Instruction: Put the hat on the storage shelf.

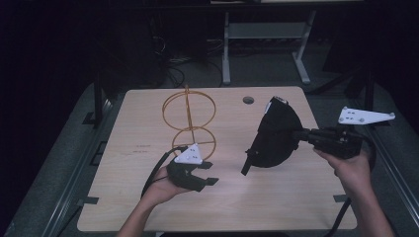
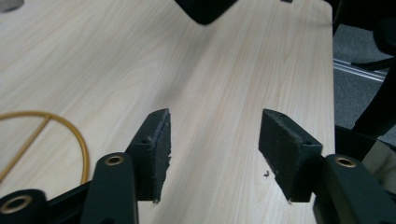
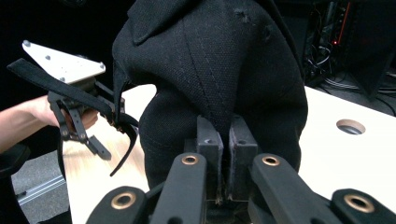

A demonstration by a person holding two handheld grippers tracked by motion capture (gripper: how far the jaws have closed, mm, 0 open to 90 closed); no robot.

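On the light wooden desk stands a gold wire stand, made of upright rings on a central rod with a flat ring and crossbars at its base; nothing hangs on it or sits inside its rings. Part of that base ring also curves in at the left edge of the left gripper view.

The right tool is clamped on a black cap, held up above the right half of the desk, well apart from the stand. In the right gripper view its two pads are pressed together with a fold of the cap's black fabric pinched between them, and the cap's strap dangles to the left with its buckle. Whether anything is inside the cap cannot be told.

The left tool is low over the desk just in front of the stand's base, touching neither stand nor cap. Its jaws are spread wide with only bare wood between them.

A round cable hole lies near the far edge of the desk.
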